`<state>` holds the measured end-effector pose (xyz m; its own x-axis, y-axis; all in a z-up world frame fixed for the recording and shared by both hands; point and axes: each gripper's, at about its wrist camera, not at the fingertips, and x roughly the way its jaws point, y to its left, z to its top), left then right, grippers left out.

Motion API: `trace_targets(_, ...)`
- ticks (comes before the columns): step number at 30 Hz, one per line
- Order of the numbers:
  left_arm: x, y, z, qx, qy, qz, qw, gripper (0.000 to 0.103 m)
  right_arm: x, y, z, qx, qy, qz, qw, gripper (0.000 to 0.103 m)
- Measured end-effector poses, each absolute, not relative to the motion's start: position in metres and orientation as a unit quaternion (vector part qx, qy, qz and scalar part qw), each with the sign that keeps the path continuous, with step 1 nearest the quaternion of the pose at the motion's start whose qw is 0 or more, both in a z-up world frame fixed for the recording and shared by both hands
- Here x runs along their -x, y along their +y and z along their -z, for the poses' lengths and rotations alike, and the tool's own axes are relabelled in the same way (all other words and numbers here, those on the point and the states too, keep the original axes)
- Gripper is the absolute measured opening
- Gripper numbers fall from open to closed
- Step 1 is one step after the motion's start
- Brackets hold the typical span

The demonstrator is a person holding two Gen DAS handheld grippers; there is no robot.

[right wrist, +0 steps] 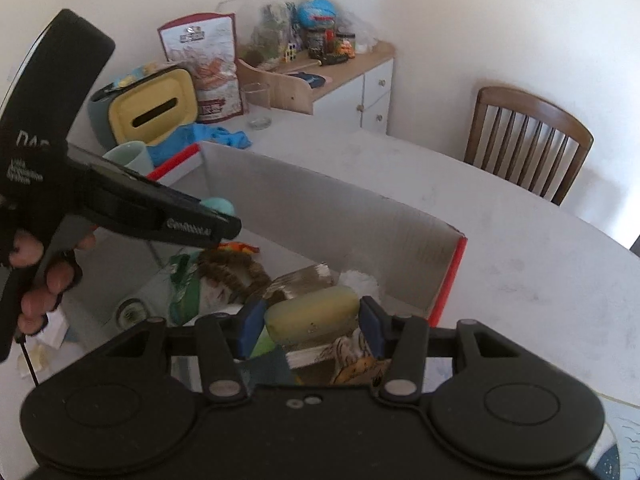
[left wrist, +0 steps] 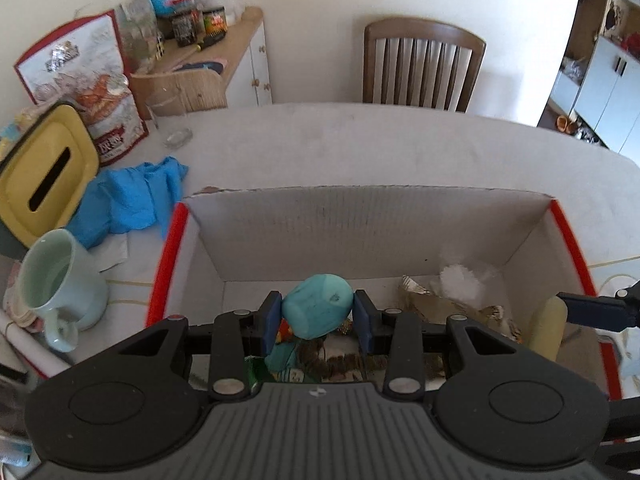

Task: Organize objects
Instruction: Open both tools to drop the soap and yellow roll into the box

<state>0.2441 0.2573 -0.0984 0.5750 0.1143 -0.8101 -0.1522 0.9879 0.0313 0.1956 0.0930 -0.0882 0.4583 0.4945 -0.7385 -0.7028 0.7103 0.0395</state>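
My left gripper is shut on a teal rounded block and holds it over the open cardboard box with red edges. My right gripper is shut on a pale yellow rounded block over the same box. In the left wrist view the yellow block and one right finger show at the right. In the right wrist view the left gripper's body crosses the left side, with the teal block just behind it. The box holds wrappers, a brown braided item and white fluff.
The box sits on a white table. To its left are a pale green mug, a blue cloth, a yellow-lidded tissue box, a glass and a snack bag. A wooden chair and a cabinet stand behind.
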Motion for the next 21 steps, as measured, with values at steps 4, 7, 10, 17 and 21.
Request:
trace_targets(4, -0.263, 0.259, 0.109, 0.017, 0.470, -0.076, 0.879, 0.037, -0.206, 0.104, 0.095, 0.146, 0.382, -0.349, 0.843, 0.050)
trace_targets(7, -0.276, 0.258, 0.118, 0.012, 0.485, -0.072, 0.871, 0.037, -0.213, 0.110, 0.100, 0.144, 0.389, -0.354, 0.838, 0.050)
trace_targets(10, -0.285, 0.256, 0.126, 0.006, 0.499, -0.067, 0.864, 0.037, -0.217, 0.116, 0.105, 0.153, 0.391, -0.356, 0.835, 0.050)
trace_targets(17, -0.298, 0.255, 0.142, 0.008, 0.538, -0.054, 0.841, 0.038, -0.218, 0.122, 0.114, 0.171, 0.397, -0.355, 0.829, 0.050)
trace_targets(21, -0.301, 0.254, 0.144, 0.004, 0.541, -0.055, 0.839, 0.038, -0.216, 0.126, 0.116, 0.179, 0.395, -0.357, 0.827, 0.050)
